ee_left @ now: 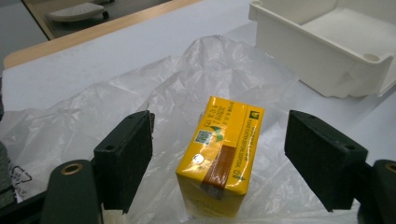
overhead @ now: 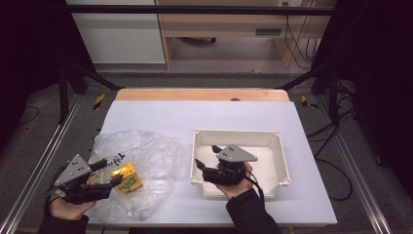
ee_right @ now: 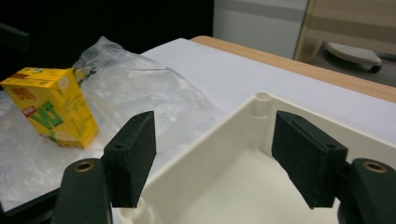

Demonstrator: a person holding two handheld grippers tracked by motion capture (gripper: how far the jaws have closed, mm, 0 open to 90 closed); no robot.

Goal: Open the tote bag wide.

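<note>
The small yellow drink carton (ee_left: 222, 156) stands on a crumpled clear plastic bag (overhead: 146, 161) at the table's left, framed between the left gripper (overhead: 111, 174)'s wide-open jaws, apparently lined up for a grasp. The right gripper (overhead: 208, 157), also wide open, hovers over the empty white plastic tray (overhead: 282, 161) nearby; only loose bag film might snag.

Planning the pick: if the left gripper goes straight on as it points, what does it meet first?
The yellow carton, standing on the plastic bag. It sits between the open jaws of the left gripper, slightly ahead, so it likely enters the gap first.
</note>
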